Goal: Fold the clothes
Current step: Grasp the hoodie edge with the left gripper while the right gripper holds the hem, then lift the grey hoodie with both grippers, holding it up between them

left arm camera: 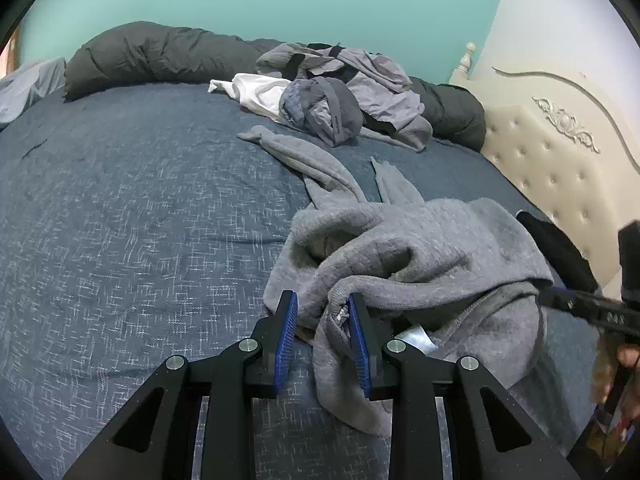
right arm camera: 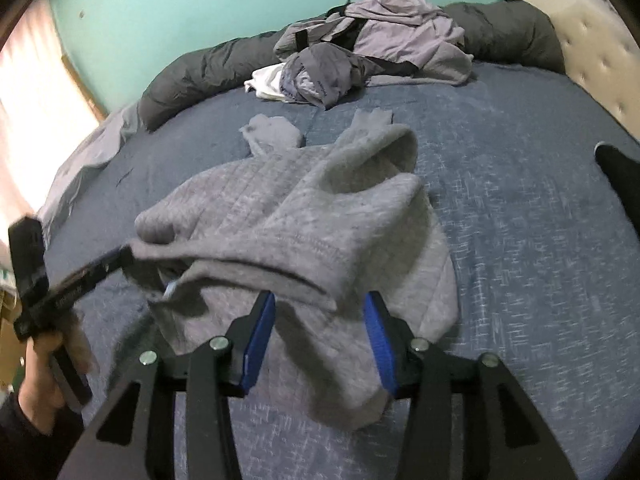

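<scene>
A grey fleece garment (left arm camera: 420, 248) lies crumpled on the blue bedspread (left arm camera: 120, 220), its sleeves trailing toward the far side. My left gripper (left arm camera: 320, 304) has a bunched edge of it filling the gap between its blue pads, and is shut on it. In the right wrist view the same garment (right arm camera: 300, 208) spreads out in front of my right gripper (right arm camera: 318, 304). Its jaws stand apart over a hanging fold, and the pads do not press on it. The right gripper's tip (left arm camera: 560, 300) meets the garment's right edge. The left gripper (right arm camera: 80, 272) comes in from the left, held by a hand (right arm camera: 40, 392).
A heap of grey and lilac clothes (left arm camera: 340, 88) with a white piece (left arm camera: 256, 92) lies at the far side, against a rolled dark duvet (left arm camera: 152, 56). A cream tufted headboard (left arm camera: 560, 140) borders the right. A black item (left arm camera: 556, 248) lies near it.
</scene>
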### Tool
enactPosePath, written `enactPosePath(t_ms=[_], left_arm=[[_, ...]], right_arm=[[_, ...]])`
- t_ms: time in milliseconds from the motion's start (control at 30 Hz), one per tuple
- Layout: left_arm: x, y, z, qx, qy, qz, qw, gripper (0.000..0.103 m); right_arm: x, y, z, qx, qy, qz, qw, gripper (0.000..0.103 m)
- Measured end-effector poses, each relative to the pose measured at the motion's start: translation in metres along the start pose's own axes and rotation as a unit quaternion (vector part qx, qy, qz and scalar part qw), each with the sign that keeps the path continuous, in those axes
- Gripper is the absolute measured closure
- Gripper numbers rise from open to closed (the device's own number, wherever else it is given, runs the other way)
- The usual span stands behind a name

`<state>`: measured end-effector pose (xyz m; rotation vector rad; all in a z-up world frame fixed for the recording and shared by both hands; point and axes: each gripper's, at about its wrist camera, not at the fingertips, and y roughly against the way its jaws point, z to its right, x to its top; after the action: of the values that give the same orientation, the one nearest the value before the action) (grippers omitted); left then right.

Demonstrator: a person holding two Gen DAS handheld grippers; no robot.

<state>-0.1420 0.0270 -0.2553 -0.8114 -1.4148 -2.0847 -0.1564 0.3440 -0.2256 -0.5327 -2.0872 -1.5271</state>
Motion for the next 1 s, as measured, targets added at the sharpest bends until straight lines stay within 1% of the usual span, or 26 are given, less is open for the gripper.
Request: enactPosePath(t_ms=[100, 133, 200, 267, 300, 367, 500, 533, 567, 633, 733, 800, 867, 1000], left_arm=[[-0.002, 0.000, 0.006, -0.012, -0.012, -0.009, 0.9998, 0.074], [-0.003, -0.001, 0.008, -0.014, -0.018, -0.015, 0.9996, 0.073], [-0.007, -0.004, 0.011, -0.016, -0.024, -0.023, 0.9993, 0.071], [-0.010, -0.007, 0.013, -0.014, -0.027, -0.029, 0.9991, 0.068], [-0.011, -0.008, 0.014, -0.013, -0.028, -0.032, 0.9990, 0.068], [-0.013, -0.012, 0.016, -0.009, -0.033, -0.037, 0.9987, 0.068], [-0.016, -0.017, 0.012, -0.004, -0.030, -0.042, 0.9987, 0.068], [-0.016, -0.016, 0.011, -0.004, -0.031, -0.041, 0.9987, 0.069], [-0.015, -0.013, 0.011, -0.004, -0.032, -0.037, 0.9988, 0.071], [-0.010, -0.006, 0.012, -0.003, -0.035, -0.025, 0.9991, 0.082], [0.000, 0.008, 0.015, -0.006, -0.035, -0.008, 0.9993, 0.089], [0.010, 0.021, 0.017, -0.011, -0.029, 0.000, 0.9995, 0.092], [0.020, 0.032, 0.021, -0.007, -0.034, 0.007, 0.9994, 0.093], [0.054, 0.070, 0.032, -0.006, -0.046, 0.031, 0.9984, 0.095]], right_arm=[[0.005, -0.005, 0.001, -0.011, -0.003, 0.005, 1.000, 0.057], [0.007, -0.005, 0.000, -0.012, -0.002, 0.008, 1.000, 0.064], [0.010, -0.004, -0.001, -0.013, -0.002, 0.014, 1.000, 0.072], [0.013, -0.004, -0.003, -0.012, 0.002, 0.018, 1.000, 0.077], [0.014, -0.004, -0.004, -0.012, 0.004, 0.018, 1.000, 0.081], [0.016, -0.004, -0.003, -0.011, 0.005, 0.018, 1.000, 0.083], [0.016, -0.006, 0.001, -0.007, 0.002, 0.016, 1.000, 0.092], [0.016, -0.006, 0.001, -0.005, 0.002, 0.016, 1.000, 0.095], [0.016, -0.006, 0.001, -0.004, 0.004, 0.016, 1.000, 0.096], [0.017, -0.002, -0.001, -0.001, 0.010, 0.020, 1.000, 0.099], [0.023, 0.009, -0.009, 0.008, 0.025, 0.034, 0.999, 0.100], [0.029, 0.019, -0.015, 0.008, 0.033, 0.043, 0.998, 0.100], [0.037, 0.035, -0.021, 0.012, 0.039, 0.059, 0.997, 0.100], [0.061, 0.077, -0.035, 0.020, 0.051, 0.097, 0.994, 0.100]])
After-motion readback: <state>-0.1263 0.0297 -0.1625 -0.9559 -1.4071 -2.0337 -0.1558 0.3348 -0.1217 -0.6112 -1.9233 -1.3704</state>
